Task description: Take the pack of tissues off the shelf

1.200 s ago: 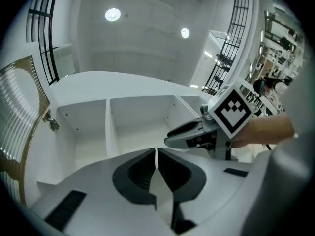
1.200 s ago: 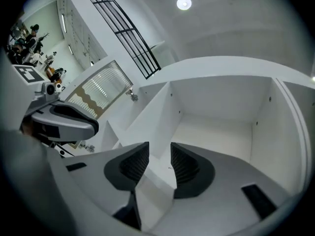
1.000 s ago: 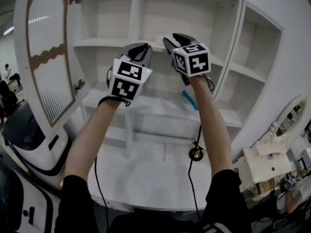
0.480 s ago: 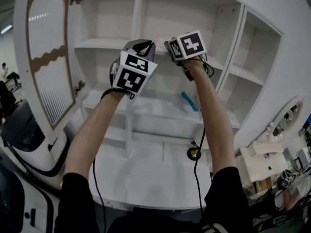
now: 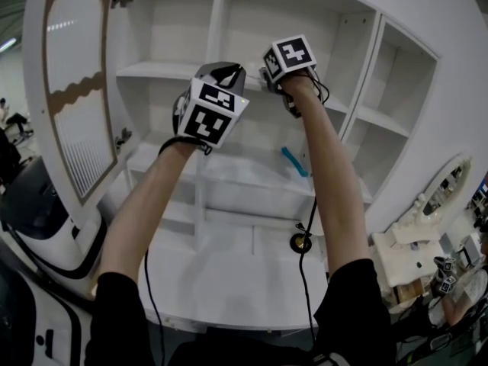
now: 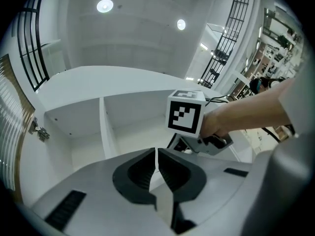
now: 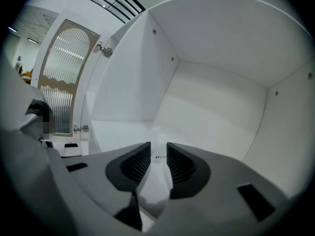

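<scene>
r gripper point(image 7: 158, 146): jaws at a narrow gap, clamped on the pack of tissues point(image 7: 157, 173); arm raised high, gripper pointing into the mid bay of the shelf unit point(image 5: 358, 67).
pack of tissues: white, glossy, tiny dark print near the jaw tips. Fills the gap btw the 2 jaws, pads on both its sides. Sits low in the bay, at shelf-board level; can't tell if it touches the board. In head view it's hidden behind the r gripper.
l gripper point(image 6: 156, 150): jaws all but together, just a slit btw them, nothing in it. Held up just beside the r gripper, a bit lower, on its left.
marker cube point(image 6: 187, 116): the r gripper's, w/ the hand behind it, seen from the left gripper view.
shelf unit: white, open bays in 3 columns.
door point(image 5: 76, 90): swung open at far left, arched ribbed panel.
teal item point(image 5: 293, 161): lies on the shelf 1 level below the grippers, beside the r forearm; kind unclear.
desk top point(image 5: 229, 288): white, under the shelves.
round dark knob point(image 5: 299, 242): on the desk top, by the r gripper's cable point(image 5: 305, 280).
</scene>
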{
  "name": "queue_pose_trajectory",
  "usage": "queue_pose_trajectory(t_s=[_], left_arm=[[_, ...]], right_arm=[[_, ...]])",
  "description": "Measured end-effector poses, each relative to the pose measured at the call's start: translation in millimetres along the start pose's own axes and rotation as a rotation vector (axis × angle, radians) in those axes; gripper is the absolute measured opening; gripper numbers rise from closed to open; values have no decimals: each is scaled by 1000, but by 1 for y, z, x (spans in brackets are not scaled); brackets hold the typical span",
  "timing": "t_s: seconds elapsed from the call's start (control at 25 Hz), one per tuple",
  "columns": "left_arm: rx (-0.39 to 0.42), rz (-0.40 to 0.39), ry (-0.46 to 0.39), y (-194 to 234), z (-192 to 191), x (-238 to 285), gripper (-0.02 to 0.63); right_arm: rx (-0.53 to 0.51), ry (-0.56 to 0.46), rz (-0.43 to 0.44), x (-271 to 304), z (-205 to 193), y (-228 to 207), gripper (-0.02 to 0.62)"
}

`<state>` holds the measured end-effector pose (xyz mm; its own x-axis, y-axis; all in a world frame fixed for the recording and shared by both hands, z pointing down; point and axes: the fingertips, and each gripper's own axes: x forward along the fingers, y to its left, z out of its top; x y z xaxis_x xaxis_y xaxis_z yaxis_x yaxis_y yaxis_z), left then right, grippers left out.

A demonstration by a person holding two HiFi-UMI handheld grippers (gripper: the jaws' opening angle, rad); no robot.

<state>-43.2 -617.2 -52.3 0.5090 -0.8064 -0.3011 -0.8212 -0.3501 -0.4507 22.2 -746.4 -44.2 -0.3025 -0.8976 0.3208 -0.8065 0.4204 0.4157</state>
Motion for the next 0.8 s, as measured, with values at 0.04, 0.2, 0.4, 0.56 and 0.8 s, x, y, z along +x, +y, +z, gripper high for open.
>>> queue_pose_trajectory(t_s=[0.04,0.2,0.4,0.56,0.8], left_arm=[[2,0,1,0,0,-1,12],[1,4,2,5,-4,-6,12],[-13,11,10,10,-13,-11,12],[-13,7,16,11,-22,-15,12],[-58,-2,21,11,-38,-22,12]], right_arm=[[2,7,-4,2,-1,-2,111],[-43,22,-49,5,-1,-5,46],[-76,-29,-59,0,2,-2,18],[-79,-157,-46,-19,10,4,18],[-98,-284,4,-59,9,21,18]])
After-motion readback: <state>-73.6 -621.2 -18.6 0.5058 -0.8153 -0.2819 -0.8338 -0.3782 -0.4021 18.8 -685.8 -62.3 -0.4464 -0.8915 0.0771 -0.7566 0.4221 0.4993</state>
